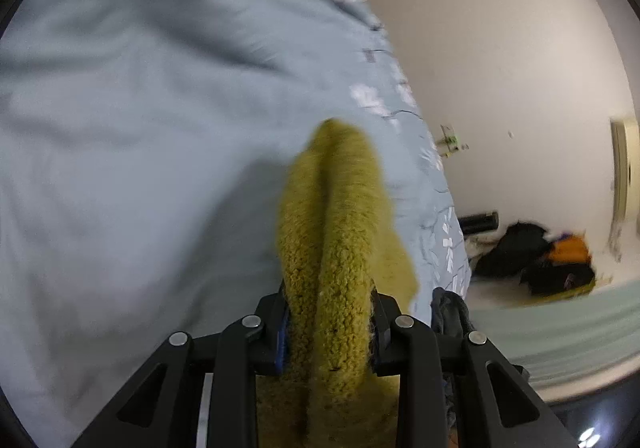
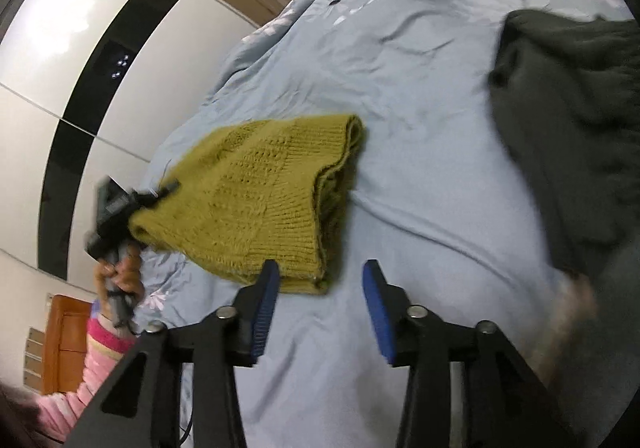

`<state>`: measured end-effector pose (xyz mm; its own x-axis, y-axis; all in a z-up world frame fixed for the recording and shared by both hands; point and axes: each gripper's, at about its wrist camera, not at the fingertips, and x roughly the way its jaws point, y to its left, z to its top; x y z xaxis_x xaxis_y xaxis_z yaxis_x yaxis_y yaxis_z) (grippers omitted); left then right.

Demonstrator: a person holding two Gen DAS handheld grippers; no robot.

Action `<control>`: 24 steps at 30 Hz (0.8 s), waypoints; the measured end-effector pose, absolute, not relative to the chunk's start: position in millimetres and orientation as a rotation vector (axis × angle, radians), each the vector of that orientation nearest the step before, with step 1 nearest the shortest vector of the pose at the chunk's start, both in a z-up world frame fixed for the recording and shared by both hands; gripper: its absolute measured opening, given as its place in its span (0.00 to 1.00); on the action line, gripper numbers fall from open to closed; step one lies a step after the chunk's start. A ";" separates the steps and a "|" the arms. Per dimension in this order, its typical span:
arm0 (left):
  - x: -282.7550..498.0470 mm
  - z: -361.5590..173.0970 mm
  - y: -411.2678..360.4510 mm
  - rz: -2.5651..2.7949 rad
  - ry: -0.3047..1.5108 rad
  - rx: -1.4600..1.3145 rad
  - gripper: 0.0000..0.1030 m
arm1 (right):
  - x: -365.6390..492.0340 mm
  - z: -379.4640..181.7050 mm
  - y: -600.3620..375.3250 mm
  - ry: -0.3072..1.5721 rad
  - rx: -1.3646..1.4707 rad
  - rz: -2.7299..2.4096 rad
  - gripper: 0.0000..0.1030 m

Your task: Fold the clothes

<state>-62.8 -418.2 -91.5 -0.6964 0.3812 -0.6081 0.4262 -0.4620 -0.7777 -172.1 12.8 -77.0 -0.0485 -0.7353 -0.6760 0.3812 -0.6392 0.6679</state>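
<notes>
An olive-yellow knitted garment (image 2: pixel 260 192) lies folded on the light blue bed sheet (image 2: pixel 420 168). My left gripper (image 1: pixel 328 328) is shut on one edge of it; a thick fold of the knit (image 1: pixel 332 232) bulges out ahead of the jaws. In the right wrist view the left gripper (image 2: pixel 120 208) shows at the garment's left end, held by a hand in a pink striped sleeve. My right gripper (image 2: pixel 320 304) is open and empty, just in front of the garment's near corner, above the sheet.
A dark green-grey garment (image 2: pixel 568 136) lies heaped on the bed at the right. A white and black wardrobe (image 2: pixel 80 68) stands beyond the bed. In the left wrist view, dark bags and clothes (image 1: pixel 532 260) lie on the floor by the wall.
</notes>
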 end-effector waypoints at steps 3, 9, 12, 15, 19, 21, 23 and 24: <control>-59.2 -109.9 -419.1 -2.372 1.678 1.186 0.30 | -182.1 -85.9 -11.4 -0.424 1.447 -1.746 0.59; -61.2 -142.9 -428.9 -2.343 1.808 1.165 0.31 | -213.7 -115.9 -42.4 -0.462 1.547 -1.700 0.63; -54.0 -154.3 -442.6 -2.332 1.868 1.148 0.31 | -226.0 -132.1 -51.1 -0.460 1.599 -1.709 0.64; -52.1 -162.1 -449.9 -2.334 1.895 1.145 0.31 | -233.6 -143.5 -57.3 -0.510 1.620 -1.666 0.64; -53.3 -167.6 -451.0 -2.326 1.913 1.155 0.32 | -235.1 -152.2 -65.4 -0.502 1.629 -1.634 0.65; -54.6 -165.8 -450.3 -2.344 1.896 1.162 0.33 | -233.5 -154.1 -63.9 -0.520 1.627 -1.627 0.65; -56.0 -163.1 -449.6 -2.359 1.877 1.169 0.33 | -232.0 -152.5 -63.7 -0.523 1.617 -1.629 0.65; -56.6 -162.0 -449.3 -2.361 1.872 1.173 0.33 | -231.1 -151.5 -63.9 -0.520 1.613 -1.630 0.65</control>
